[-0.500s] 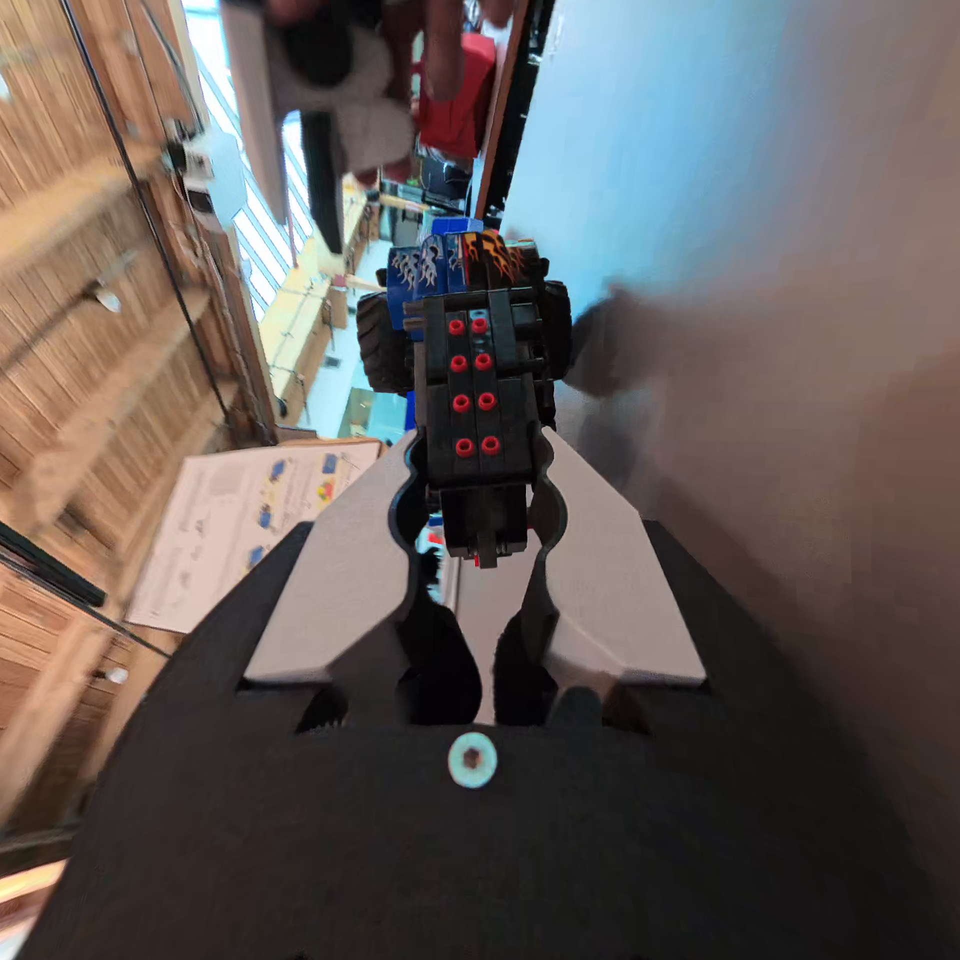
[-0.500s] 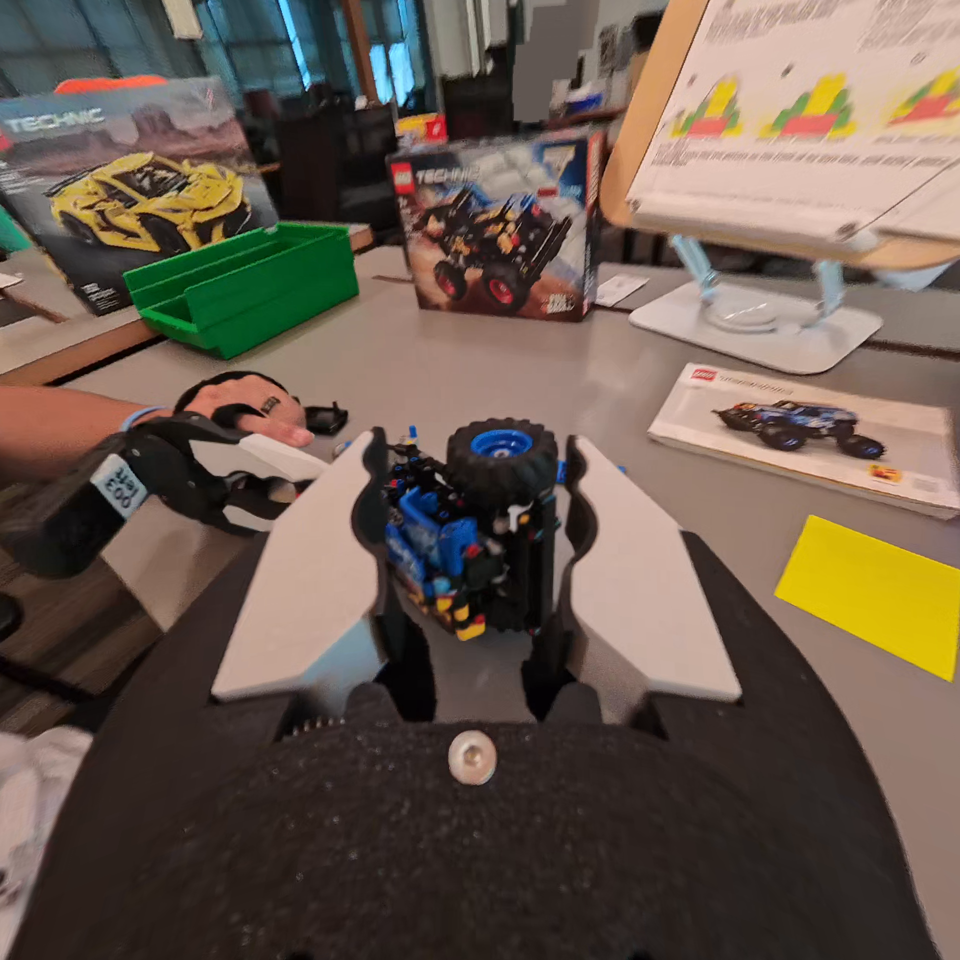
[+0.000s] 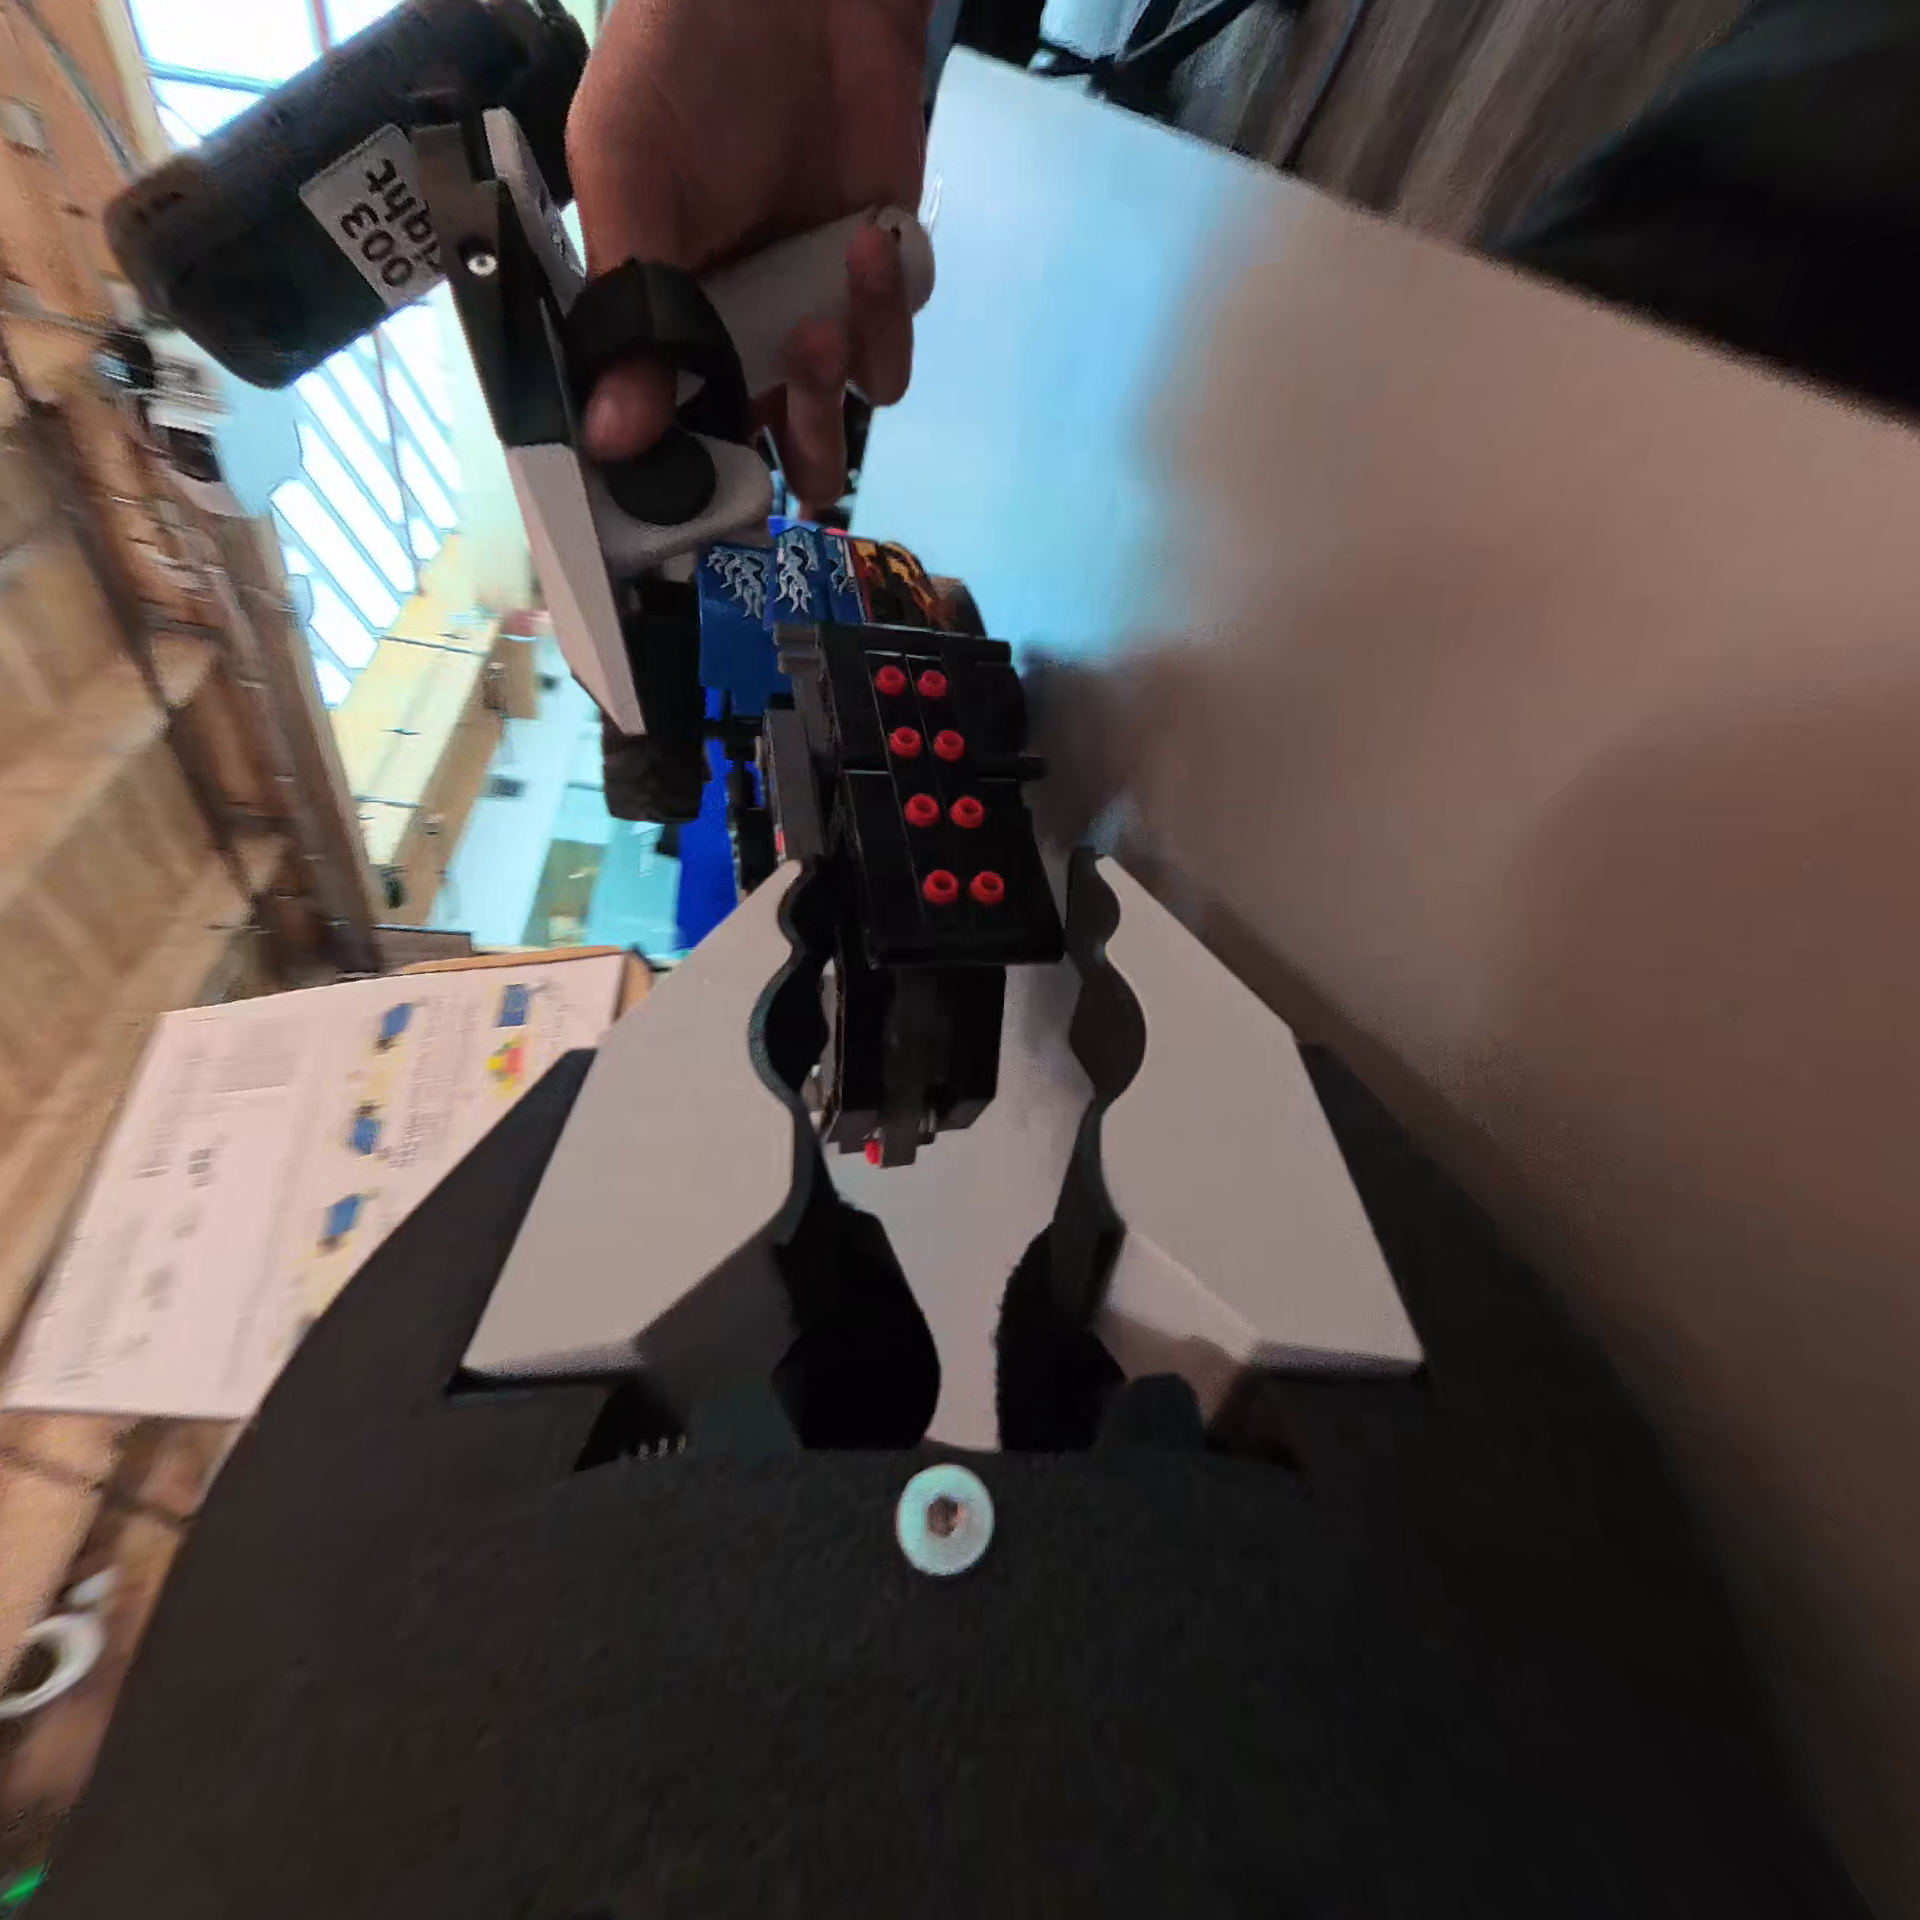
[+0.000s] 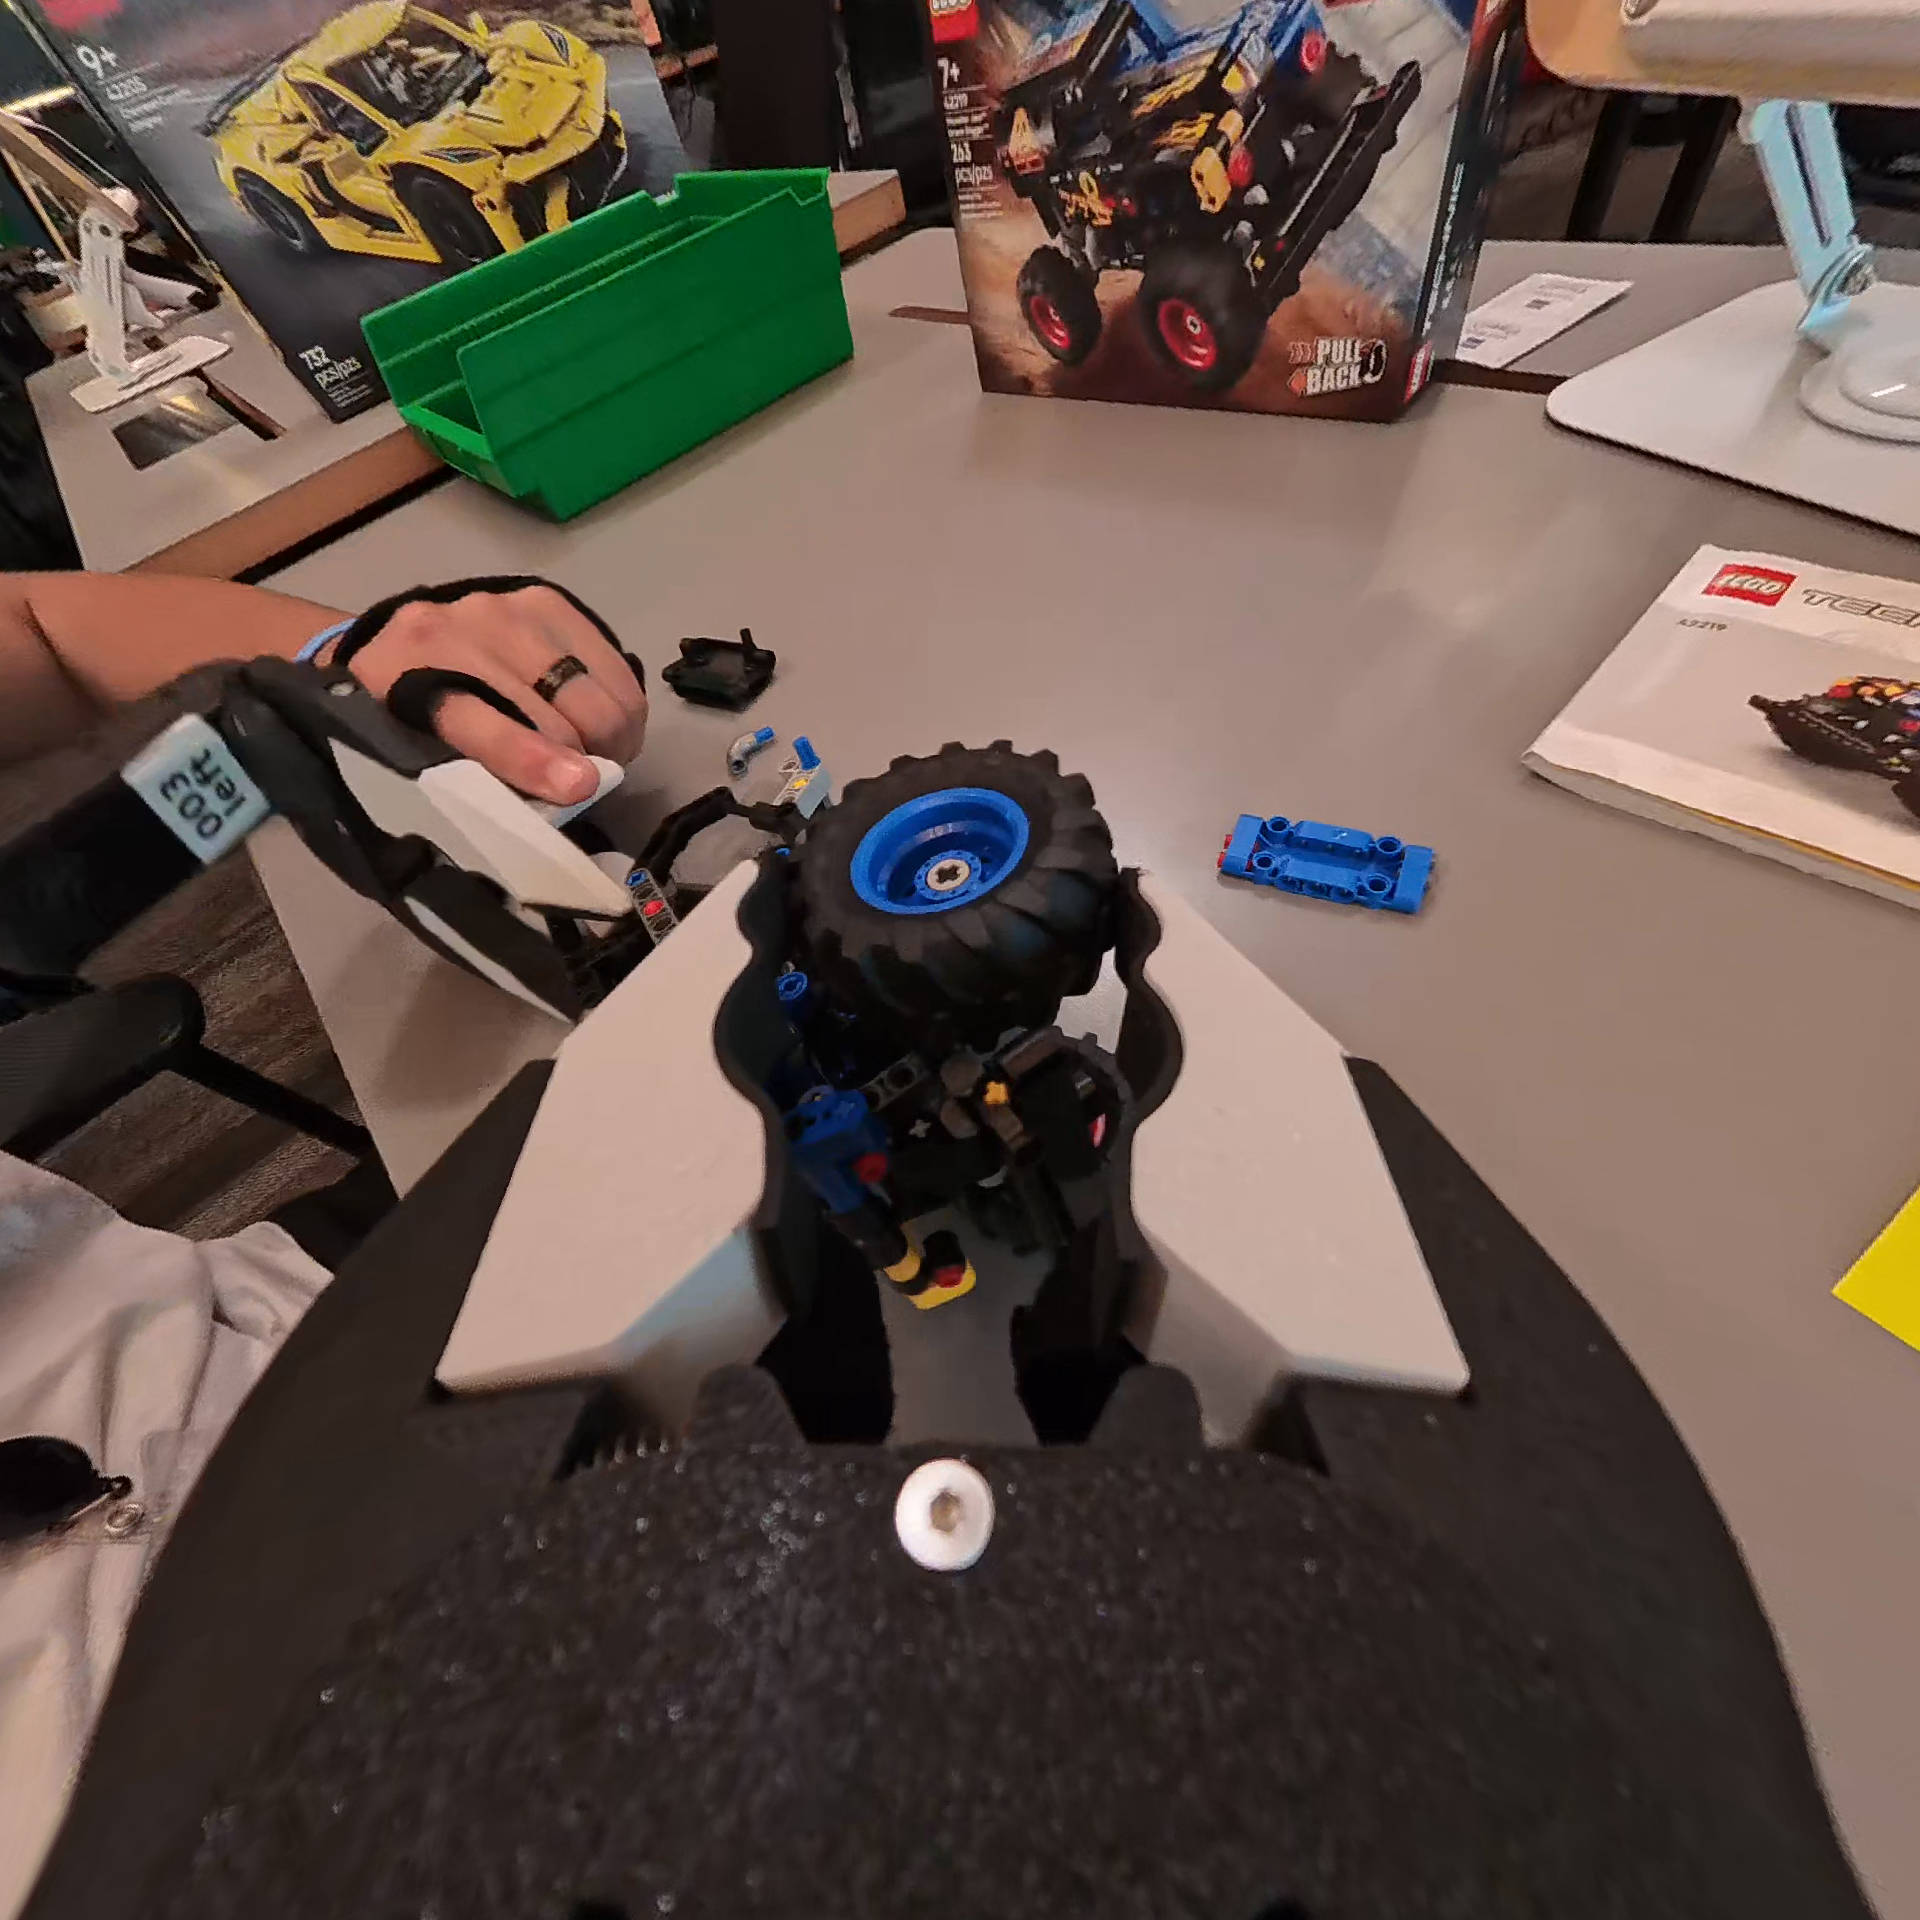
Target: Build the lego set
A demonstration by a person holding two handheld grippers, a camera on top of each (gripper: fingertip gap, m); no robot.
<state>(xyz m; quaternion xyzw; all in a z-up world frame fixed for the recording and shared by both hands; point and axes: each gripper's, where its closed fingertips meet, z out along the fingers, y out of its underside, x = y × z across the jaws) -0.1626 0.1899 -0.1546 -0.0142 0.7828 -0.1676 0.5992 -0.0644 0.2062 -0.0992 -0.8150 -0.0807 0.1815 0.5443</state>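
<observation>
In the left wrist view, the grey table (image 3: 1455, 623) is smeared by motion blur, and the toy truck (image 3: 914, 790) is partly hidden behind the right gripper (image 3: 623, 665). In the right wrist view, the instruction booklet (image 4: 1756, 717) and yellow sheet (image 4: 1886, 1288) are cut off at the right edge; the left gripper's (image 4: 613, 904) fingertips are hidden behind the right gripper's near finger.

Grey counter (image 4: 1091, 582), on it a green bin (image 4: 623, 332), an upright toy-truck box (image 4: 1205, 197), an instruction booklet (image 4: 1756, 727), a blue flat brick (image 4: 1325, 864), a small black part (image 4: 720, 667), a yellow sheet (image 4: 1886, 1283), a white stand base (image 4: 1745, 405)
</observation>
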